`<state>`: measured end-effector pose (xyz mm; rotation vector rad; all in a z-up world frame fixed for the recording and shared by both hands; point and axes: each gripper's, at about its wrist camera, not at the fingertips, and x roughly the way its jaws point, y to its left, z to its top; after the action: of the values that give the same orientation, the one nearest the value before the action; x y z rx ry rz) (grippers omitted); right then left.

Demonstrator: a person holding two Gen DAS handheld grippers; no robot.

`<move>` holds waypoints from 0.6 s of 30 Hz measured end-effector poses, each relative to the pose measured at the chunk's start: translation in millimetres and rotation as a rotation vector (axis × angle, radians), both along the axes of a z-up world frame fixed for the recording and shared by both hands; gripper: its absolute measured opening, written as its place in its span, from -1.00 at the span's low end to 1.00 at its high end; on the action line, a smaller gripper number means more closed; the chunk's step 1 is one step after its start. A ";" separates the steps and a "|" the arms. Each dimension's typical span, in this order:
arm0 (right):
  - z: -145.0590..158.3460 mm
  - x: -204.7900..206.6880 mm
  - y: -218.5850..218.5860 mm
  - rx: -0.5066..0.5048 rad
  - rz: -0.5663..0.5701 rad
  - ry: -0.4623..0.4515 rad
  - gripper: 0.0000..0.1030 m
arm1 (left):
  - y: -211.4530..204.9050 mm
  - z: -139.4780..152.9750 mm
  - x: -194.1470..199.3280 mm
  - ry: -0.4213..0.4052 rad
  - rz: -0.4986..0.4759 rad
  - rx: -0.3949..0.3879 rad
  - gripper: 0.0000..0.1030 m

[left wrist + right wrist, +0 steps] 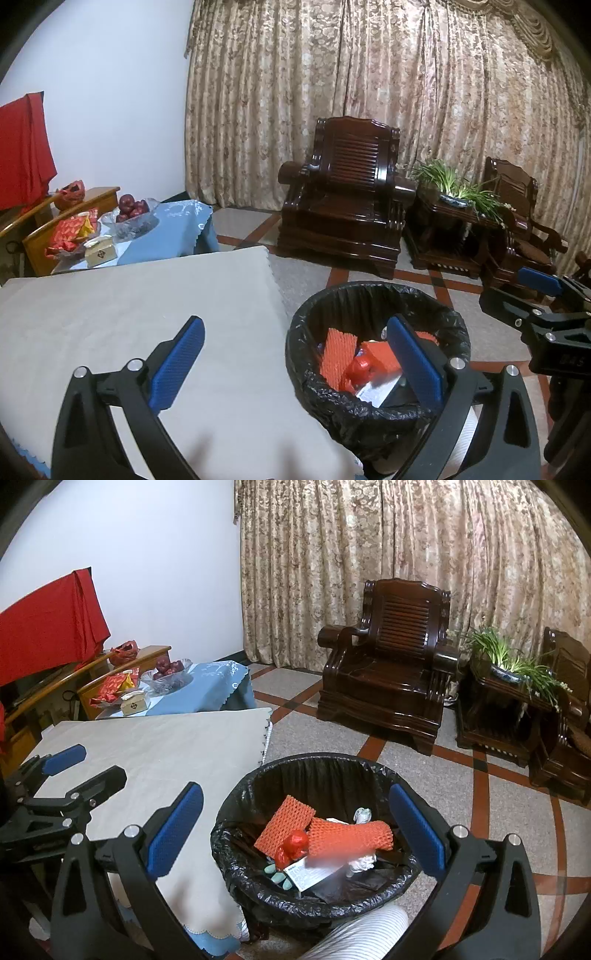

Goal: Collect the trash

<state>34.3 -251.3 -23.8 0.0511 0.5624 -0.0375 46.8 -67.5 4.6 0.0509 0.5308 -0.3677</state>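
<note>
Both grippers are wide open and hold nothing. The left gripper (295, 360) has one blue pad over the grey desk (129, 314) and the other pad over the trash bin (376, 402), so it stands across the desk edge. The right gripper (295, 825) hangs directly above the same bin, and its two pads frame the bin's opening.

The bin is lined with a black plastic bag (236, 849) and stands on the floor just beside the desk corner. Inside it lies the collected trash: two orange foam nets (347, 834), a small red crumpled bag (293, 847), a white printed card (308, 875), some white crumpled pieces and a pale green item at the near side. The foam net on the right is partly blurred at its lower edge. A white ribbed object (354, 938) shows at the bottom of the right wrist view, near the bin; I cannot tell what it is.

Further away, a blue-covered table (173, 232) carries a glass bowl of red fruit (131, 206), red packets and a small box. Behind it are a dark wooden armchair (351, 195), a potted green plant (454, 184) on a side table, and long patterned curtains (369, 92).
</note>
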 end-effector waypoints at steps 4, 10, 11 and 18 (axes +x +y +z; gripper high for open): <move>0.2 -0.3 -0.7 0.000 0.000 -0.001 0.90 | 0.4 1.5 -0.1 -0.002 0.001 0.000 0.88; 0.2 -0.3 -1.0 0.000 0.000 -0.001 0.90 | -0.3 3.1 -0.6 -0.003 0.000 0.001 0.88; 0.6 -0.1 -0.7 0.000 0.000 -0.001 0.90 | -0.4 3.0 -0.6 -0.003 0.000 0.001 0.88; 0.3 -0.4 -0.9 0.001 0.001 -0.001 0.90 | -0.6 3.1 -0.8 -0.003 0.000 0.001 0.88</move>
<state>34.0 -252.2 -23.5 0.0518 0.5617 -0.0359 46.0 -68.0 7.7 0.0524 0.5279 -0.3668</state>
